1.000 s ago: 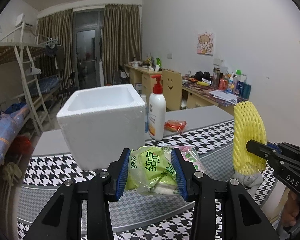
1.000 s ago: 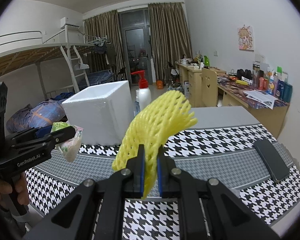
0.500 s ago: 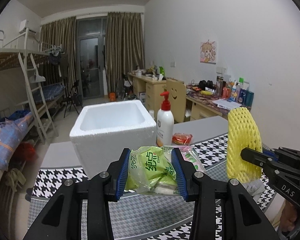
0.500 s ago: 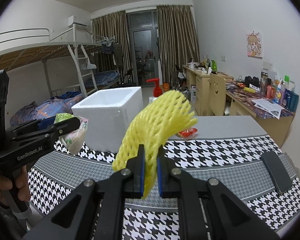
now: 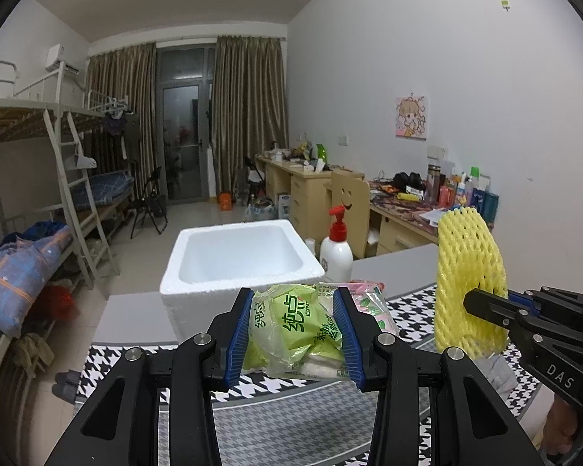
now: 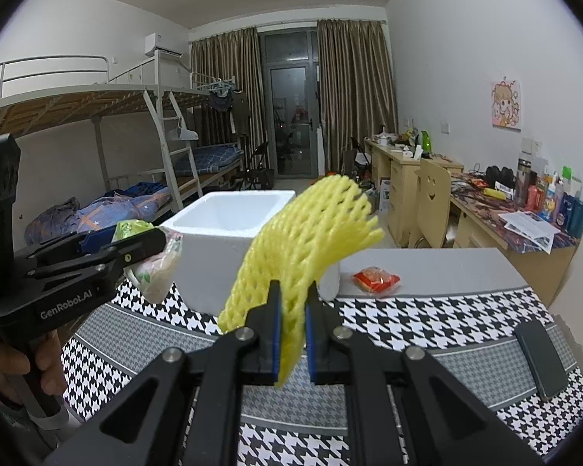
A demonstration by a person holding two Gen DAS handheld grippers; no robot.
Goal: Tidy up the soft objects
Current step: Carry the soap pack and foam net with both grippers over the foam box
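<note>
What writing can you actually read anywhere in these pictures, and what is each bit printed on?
"DAS": side of the right gripper.
"GenRobot.AI": side of the left gripper.
"纯点": green tissue pack held in the left gripper; its smaller print is blurred.
Pump bottle label and desk bottles: too small to read.

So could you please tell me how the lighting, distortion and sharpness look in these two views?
Left wrist view: even indoor light, dark fisheye corners, the green tissue pack sharp, no glare on the foam box. Right wrist view: walls bow toward the edges, the yellow foam net crisp, the fingers dark, little shadow.
</note>
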